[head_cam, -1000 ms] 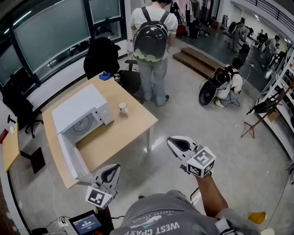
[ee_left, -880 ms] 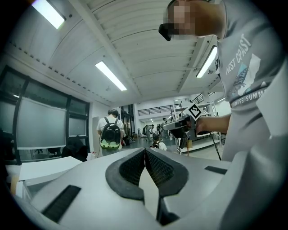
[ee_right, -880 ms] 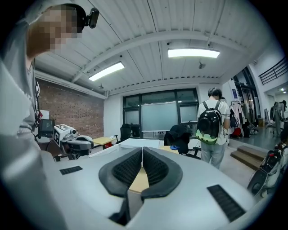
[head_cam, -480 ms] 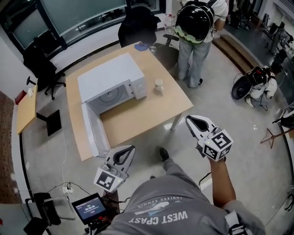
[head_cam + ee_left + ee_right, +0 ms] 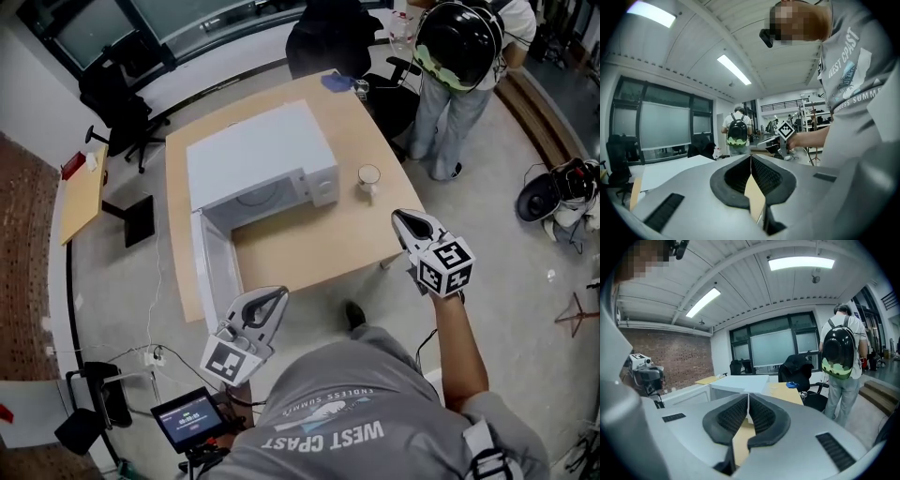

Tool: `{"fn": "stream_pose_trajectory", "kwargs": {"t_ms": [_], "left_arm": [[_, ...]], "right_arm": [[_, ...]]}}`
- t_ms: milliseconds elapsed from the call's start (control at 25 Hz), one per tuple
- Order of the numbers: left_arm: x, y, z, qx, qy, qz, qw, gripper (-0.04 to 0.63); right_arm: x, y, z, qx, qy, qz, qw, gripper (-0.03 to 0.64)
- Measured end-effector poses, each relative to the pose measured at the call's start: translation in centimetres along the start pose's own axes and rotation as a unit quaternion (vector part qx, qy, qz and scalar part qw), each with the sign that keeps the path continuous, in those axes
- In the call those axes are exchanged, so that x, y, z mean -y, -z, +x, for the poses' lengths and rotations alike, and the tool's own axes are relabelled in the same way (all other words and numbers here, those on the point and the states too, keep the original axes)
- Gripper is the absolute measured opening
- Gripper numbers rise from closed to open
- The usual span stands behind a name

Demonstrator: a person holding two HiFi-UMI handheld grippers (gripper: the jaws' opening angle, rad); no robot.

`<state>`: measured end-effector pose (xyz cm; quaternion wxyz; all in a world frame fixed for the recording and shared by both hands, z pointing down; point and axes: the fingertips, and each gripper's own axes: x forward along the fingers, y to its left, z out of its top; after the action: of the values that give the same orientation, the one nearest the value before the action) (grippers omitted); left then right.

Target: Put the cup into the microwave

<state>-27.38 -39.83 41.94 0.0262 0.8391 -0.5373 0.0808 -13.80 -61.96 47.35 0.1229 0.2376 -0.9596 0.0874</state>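
As the head view reads from the far left, a small wooden side desk [image 5: 82,192] stands well left of the microwave [image 5: 261,155], with a black office chair [image 5: 117,94] behind it. A lit screen on a stand [image 5: 187,419] sits on the floor, well in front of the microwave and left of it. Microwave: white, on the tan table [image 5: 319,248], left half of the top. Its door [image 5: 216,272] is swung fully open, hinged on the left, and reaches out to the table's near edge. Left gripper [image 5: 272,296] is just off that near edge, in front of the microwave and right of the door's free end, touching nothing. Its own view shows the jaws together with the pads meeting and nothing between them. A blue cloth [image 5: 336,82] lies at the far table edge, behind the microwave's right corner. The cup [image 5: 368,176] is white and upright on the table, just right of the microwave's control-panel end. It is apart from the microwave, not inside it. Right gripper [image 5: 405,223] is right of the microwave and nearer than the cup, close to the table's right corner, its tip aimed toward the cup but clear of it. Its jaws are also closed on nothing. A person with a black backpack [image 5: 459,37] stands on the floor beyond the table, well right of the microwave.
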Motion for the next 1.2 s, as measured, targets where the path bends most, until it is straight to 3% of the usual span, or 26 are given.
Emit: {"fn": "stream_pose_trajectory", "kwargs": {"t_ms": [280,400,760,1200], "left_arm": [[-3.9,1.1,4.1,-0.030,-0.048,-0.028,0.9980,0.021],[-5.4,1.8,5.1,-0.044,-0.070,-0.037,0.9959,0.021],[-8.0,4.1,7.2,-0.080,-0.113,-0.068,0.9881,0.021],[-9.0,5.6,7.4,-0.096,-0.136,-0.088,0.9822,0.021]], "right_arm": [[9.7,7.0,10.1,-0.088,0.010,0.017,0.996,0.025],[13.0,11.7,14.3,-0.138,0.011,0.042,0.990,0.166],[19.2,24.2,22.9,-0.266,0.044,0.035,0.962,0.173],[18.7,25.9,25.9,-0.272,0.031,0.037,0.961,0.181]]}}
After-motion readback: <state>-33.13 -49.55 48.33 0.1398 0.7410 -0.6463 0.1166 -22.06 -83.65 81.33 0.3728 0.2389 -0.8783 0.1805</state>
